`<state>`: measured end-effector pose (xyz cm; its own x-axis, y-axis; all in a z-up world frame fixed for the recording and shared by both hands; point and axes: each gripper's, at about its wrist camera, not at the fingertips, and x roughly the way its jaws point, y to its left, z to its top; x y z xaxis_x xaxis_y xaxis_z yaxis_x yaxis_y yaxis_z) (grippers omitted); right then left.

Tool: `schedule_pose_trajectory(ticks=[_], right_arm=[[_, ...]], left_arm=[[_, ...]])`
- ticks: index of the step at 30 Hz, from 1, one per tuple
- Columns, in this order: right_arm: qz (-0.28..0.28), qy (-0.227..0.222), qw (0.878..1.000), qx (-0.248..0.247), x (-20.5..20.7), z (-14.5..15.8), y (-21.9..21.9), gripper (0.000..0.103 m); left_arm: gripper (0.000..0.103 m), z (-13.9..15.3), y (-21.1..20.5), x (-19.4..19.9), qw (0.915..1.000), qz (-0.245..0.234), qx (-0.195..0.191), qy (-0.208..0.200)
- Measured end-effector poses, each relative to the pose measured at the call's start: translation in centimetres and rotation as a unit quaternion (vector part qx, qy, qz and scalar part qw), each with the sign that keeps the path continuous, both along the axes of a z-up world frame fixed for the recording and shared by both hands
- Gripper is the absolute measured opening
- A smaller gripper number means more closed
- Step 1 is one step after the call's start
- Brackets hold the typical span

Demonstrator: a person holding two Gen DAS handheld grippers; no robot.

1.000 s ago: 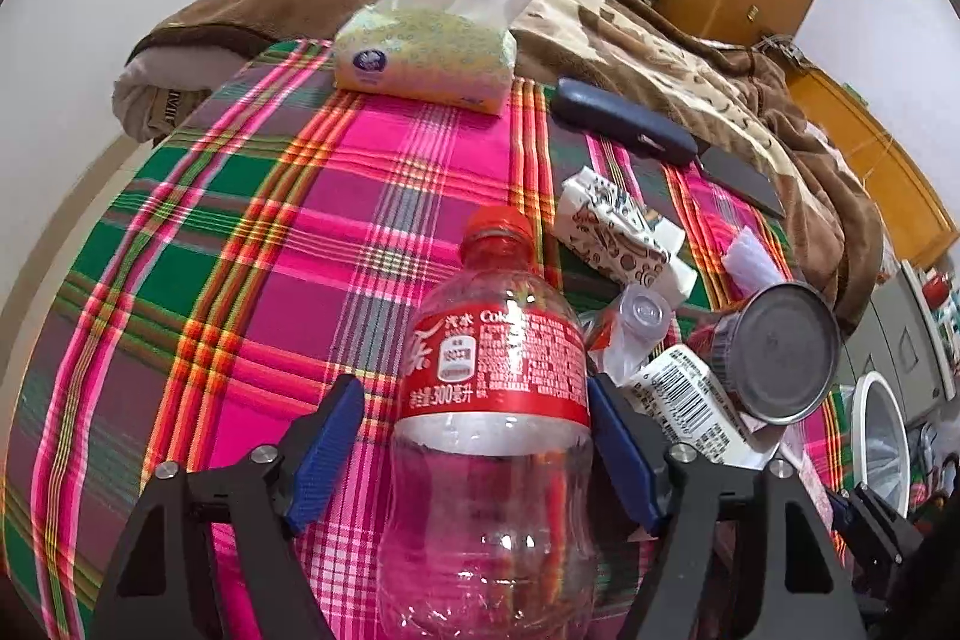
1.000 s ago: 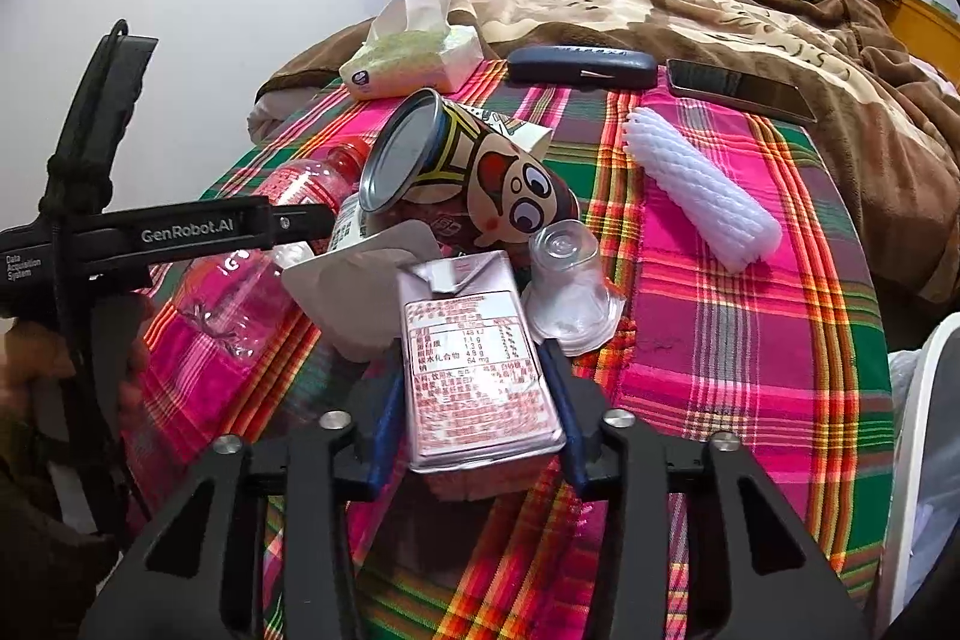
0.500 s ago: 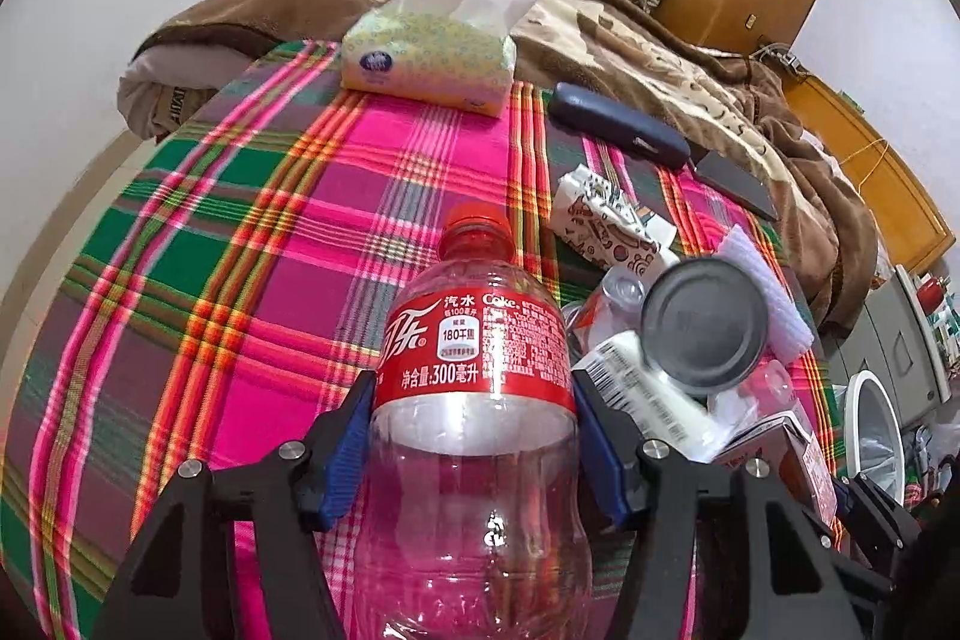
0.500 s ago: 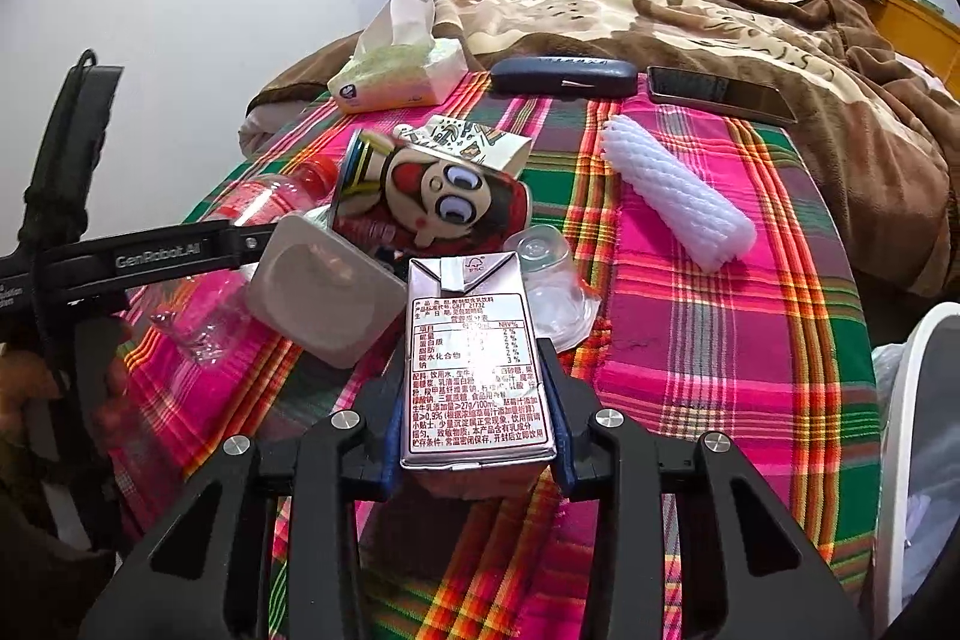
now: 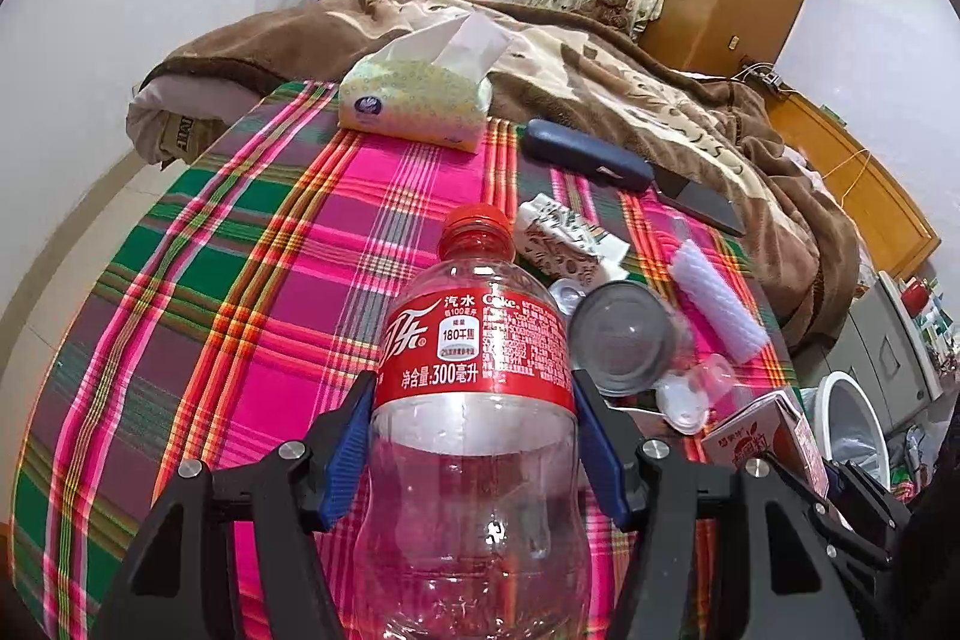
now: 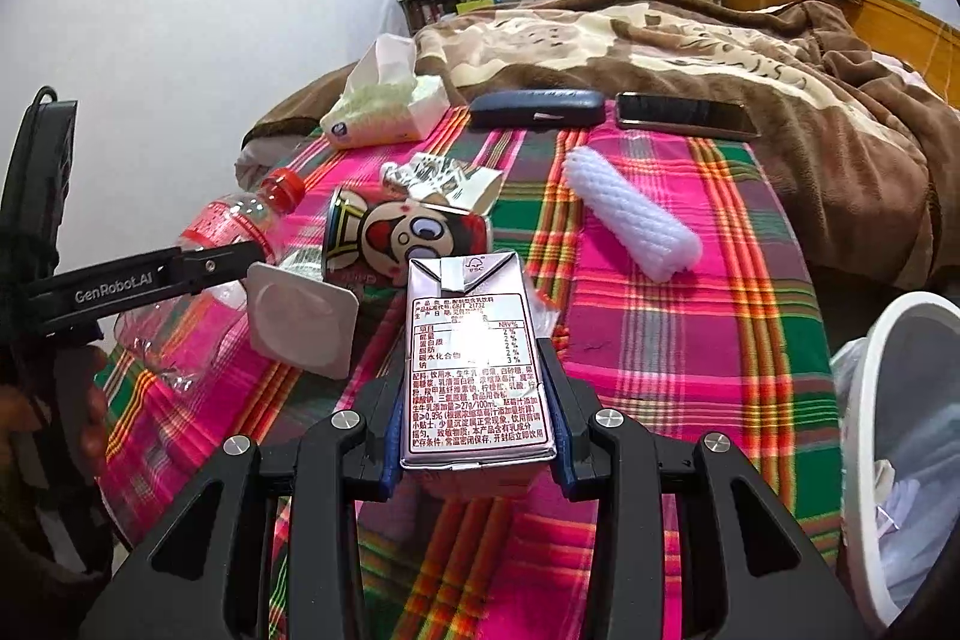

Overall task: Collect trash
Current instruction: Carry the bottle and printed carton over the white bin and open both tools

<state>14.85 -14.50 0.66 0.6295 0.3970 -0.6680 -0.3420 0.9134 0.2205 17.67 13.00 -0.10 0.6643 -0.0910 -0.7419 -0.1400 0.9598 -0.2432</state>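
My left gripper [image 5: 474, 430] is shut on an empty clear cola bottle [image 5: 474, 388] with a red label and cap, held just above the plaid cloth. In the right wrist view, my right gripper [image 6: 474, 394] is shut on a pale pink drink carton [image 6: 474, 358]. The bottle [image 6: 240, 232] shows at the left there. Loose trash lies between the grippers: a cartoon-face can [image 6: 408, 238], a white plastic cup [image 6: 300, 319], a crumpled printed wrapper [image 6: 444, 178] and a white foam sleeve [image 6: 630, 220].
A white bin [image 6: 900, 400] lined with a bag stands off the bed's right edge. At the far end of the plaid cloth [image 5: 240, 280] lie a tissue pack [image 5: 414, 100], a dark glasses case [image 5: 585, 154] and a phone [image 5: 702, 202]. A brown blanket lies beyond.
The left jaws closed on the bottle and raised it off the cloth. The right gripper lifted the carton slightly. The can beside them shifted.
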Motion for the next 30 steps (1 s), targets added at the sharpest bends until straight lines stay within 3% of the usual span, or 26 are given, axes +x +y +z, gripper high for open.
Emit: schedule_pose_trajectory(ticks=[10,30], right_arm=[[-0.030,-0.020,0.999,0.010,-0.6,1.1,-2.2,0.038],[-0.112,-0.045,0.993,0.012,-2.1,2.2,-9.1,0.038]], left_arm=[[0.062,2.6,-2.6,-2.1,0.9992,-0.024,0.008,-0.032],[0.062,4.5,-12.3,-3.8,0.9909,-0.120,0.025,-0.057]])
